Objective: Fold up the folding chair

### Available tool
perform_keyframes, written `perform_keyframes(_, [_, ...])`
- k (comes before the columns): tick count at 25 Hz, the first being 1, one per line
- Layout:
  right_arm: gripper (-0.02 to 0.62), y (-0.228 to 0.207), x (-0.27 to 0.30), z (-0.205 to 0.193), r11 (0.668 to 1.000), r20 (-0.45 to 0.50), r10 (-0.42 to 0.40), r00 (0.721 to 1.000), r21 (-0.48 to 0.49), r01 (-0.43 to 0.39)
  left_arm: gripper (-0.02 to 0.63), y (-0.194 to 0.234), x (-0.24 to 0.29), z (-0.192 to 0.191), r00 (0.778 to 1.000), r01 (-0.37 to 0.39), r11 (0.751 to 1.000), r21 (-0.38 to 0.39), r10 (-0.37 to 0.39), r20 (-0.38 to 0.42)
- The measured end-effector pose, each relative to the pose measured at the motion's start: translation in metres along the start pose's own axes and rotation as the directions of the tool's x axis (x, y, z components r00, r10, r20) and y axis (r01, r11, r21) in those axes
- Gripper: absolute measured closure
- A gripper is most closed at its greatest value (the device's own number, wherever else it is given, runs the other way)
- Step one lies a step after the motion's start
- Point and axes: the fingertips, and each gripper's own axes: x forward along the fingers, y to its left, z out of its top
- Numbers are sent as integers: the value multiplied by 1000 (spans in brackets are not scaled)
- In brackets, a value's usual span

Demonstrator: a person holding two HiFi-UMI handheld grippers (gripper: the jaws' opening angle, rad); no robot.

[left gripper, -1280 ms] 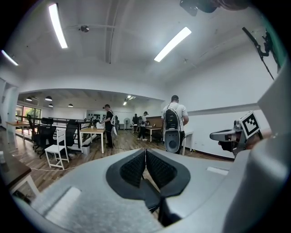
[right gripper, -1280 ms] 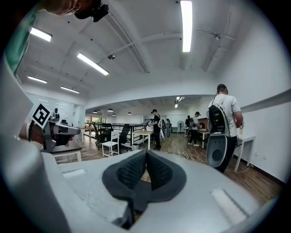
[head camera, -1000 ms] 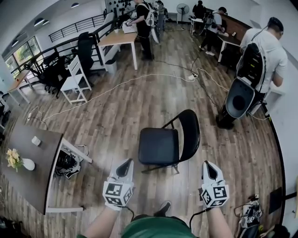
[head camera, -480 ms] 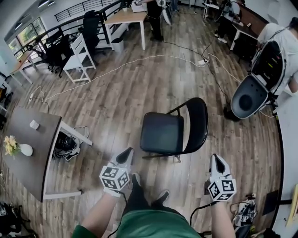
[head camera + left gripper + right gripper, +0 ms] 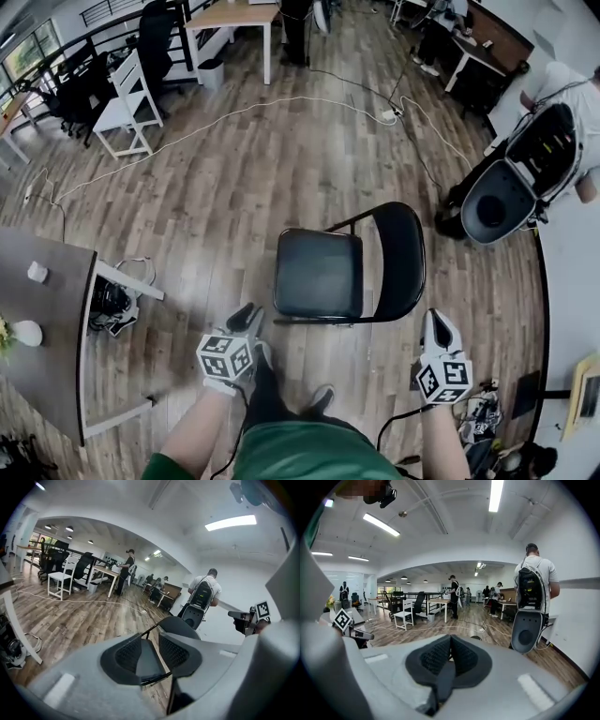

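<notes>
The left hand-held gripper [image 5: 247,317] was seen opening, empty, the right hand-held gripper [image 5: 439,325] clenched empty; the folding chair [image 5: 319,275] was judged stiff, fairly heavy, best gripped at seat edge and backrest.

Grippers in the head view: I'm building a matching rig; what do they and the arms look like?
The left gripper and the right gripper are pale grey shells with black-padded fingers; each carries a cube of black-and-white square markers and trails a black cable. Forearms are bare below a green top. The left's fingers are opening, empty.
</notes>
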Motion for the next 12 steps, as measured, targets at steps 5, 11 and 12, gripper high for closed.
perform_keyframes(5, [601,22,53,27,996,-2,-68,998,-63,68,448,57,40,-1,994,81,996,-35,-83,-76])
perform_keyframes(11, [600,16,111,30,992,-57,-123,991,-46,120,376,100,96,-39,964,172,982,-75,-184,-190])
perform_keyframes(12, [590,11,117,25,992,-71,-124,990,-37,122,367,104,103,-51,959,179,979,-94,-195,-204])
